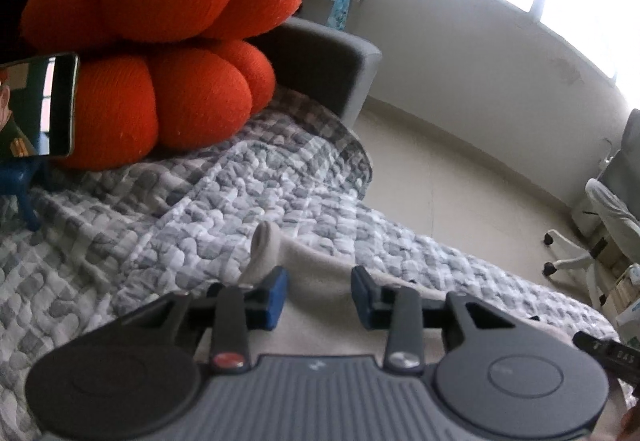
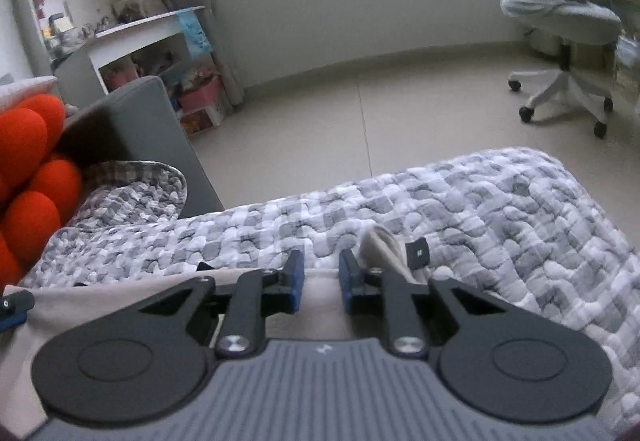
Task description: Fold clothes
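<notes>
A beige garment lies on the grey checked quilt of a bed. My left gripper hovers low over the garment, open, its blue pads apart with beige cloth showing between them; a raised fold of the cloth stands just beyond the left pad. In the right wrist view the same beige garment spreads to the left, with a lifted corner and a black tag by the right pad. My right gripper is open just above the cloth edge, nothing pinched.
A big orange knotted cushion sits on the bed by the grey headboard, with a phone propped against it. Beyond the bed edge lie a bare floor, a white desk and an office chair.
</notes>
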Action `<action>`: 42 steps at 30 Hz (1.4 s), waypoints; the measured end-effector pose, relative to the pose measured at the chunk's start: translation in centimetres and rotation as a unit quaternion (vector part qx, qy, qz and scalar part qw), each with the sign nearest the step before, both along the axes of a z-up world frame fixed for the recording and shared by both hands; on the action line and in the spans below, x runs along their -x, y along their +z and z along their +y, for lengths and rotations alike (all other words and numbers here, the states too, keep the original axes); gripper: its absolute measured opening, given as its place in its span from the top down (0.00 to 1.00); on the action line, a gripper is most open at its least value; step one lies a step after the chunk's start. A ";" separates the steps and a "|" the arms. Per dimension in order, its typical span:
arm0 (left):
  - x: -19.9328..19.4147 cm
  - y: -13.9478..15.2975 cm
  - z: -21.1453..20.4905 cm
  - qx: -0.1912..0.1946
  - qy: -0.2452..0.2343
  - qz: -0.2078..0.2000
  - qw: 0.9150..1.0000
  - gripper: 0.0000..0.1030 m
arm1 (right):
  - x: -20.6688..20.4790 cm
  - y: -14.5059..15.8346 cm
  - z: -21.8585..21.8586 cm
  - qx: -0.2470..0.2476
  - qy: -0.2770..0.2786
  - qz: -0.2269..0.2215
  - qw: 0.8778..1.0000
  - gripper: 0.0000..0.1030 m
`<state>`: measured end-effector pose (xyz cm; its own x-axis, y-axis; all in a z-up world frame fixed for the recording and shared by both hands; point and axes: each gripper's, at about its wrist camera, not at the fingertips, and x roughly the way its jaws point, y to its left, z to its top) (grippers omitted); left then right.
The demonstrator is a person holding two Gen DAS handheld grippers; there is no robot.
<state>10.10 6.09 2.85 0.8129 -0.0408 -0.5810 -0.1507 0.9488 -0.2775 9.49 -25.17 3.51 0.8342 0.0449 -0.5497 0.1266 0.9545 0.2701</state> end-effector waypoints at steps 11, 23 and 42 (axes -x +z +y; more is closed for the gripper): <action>2.4 2.7 0.6 0.028 0.007 -0.035 0.999 0.71 | 1.6 3.5 0.5 -0.010 -0.012 -0.045 0.999 0.74; 8.5 7.3 -2.8 -0.036 -0.045 -0.044 0.997 0.64 | 7.1 6.3 1.8 -0.051 0.009 -0.014 0.999 0.66; 8.6 -0.2 -2.1 -0.115 -0.066 0.043 0.990 0.57 | 5.8 1.7 10.4 0.055 0.194 0.082 0.976 0.64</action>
<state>1.46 4.01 2.65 0.7564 -0.0022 -0.6541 -0.0350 0.9984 -0.0439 3.69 -14.72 5.24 0.6670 0.2734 -0.6931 -0.2169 0.9612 0.1703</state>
